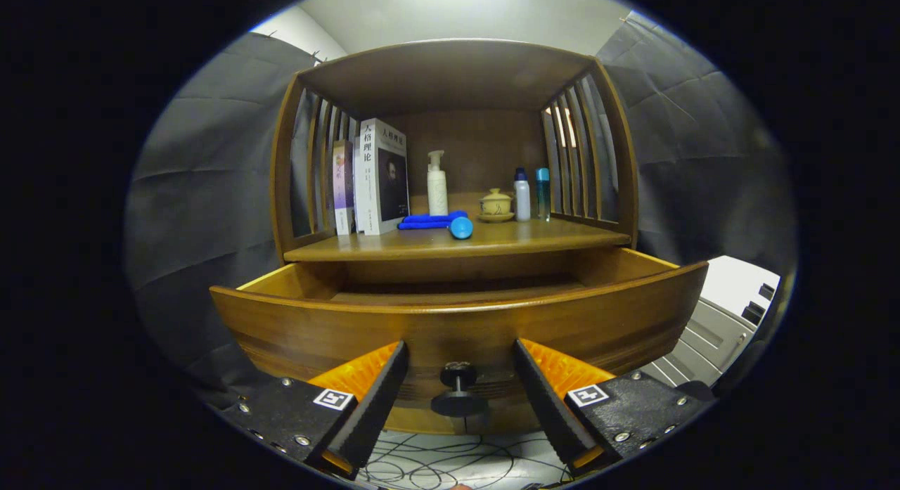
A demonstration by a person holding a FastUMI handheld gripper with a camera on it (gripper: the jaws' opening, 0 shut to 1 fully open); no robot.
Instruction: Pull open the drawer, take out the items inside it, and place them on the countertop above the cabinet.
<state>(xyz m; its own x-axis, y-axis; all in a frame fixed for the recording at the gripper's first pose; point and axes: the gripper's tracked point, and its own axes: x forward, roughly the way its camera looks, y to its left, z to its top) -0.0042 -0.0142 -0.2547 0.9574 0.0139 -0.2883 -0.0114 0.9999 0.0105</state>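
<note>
Dim, top-lit scene; sharp focus, fisheye-bowed edges.

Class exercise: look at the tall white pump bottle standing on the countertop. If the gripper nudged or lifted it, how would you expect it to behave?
The pump bottle is tall and narrow, so a sideways nudge would likely tip it. Its smooth round body may slip between the fingers. It probably feels stiff, though its fill level cannot be seen. The gripper is open, with the drawer knob between its fingers.

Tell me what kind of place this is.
Likely a staged booth: a wooden cabinet stocked with books and bottles, dark cloth behind it. The gripper, jaws open, flanks the open drawer's knob.
</note>
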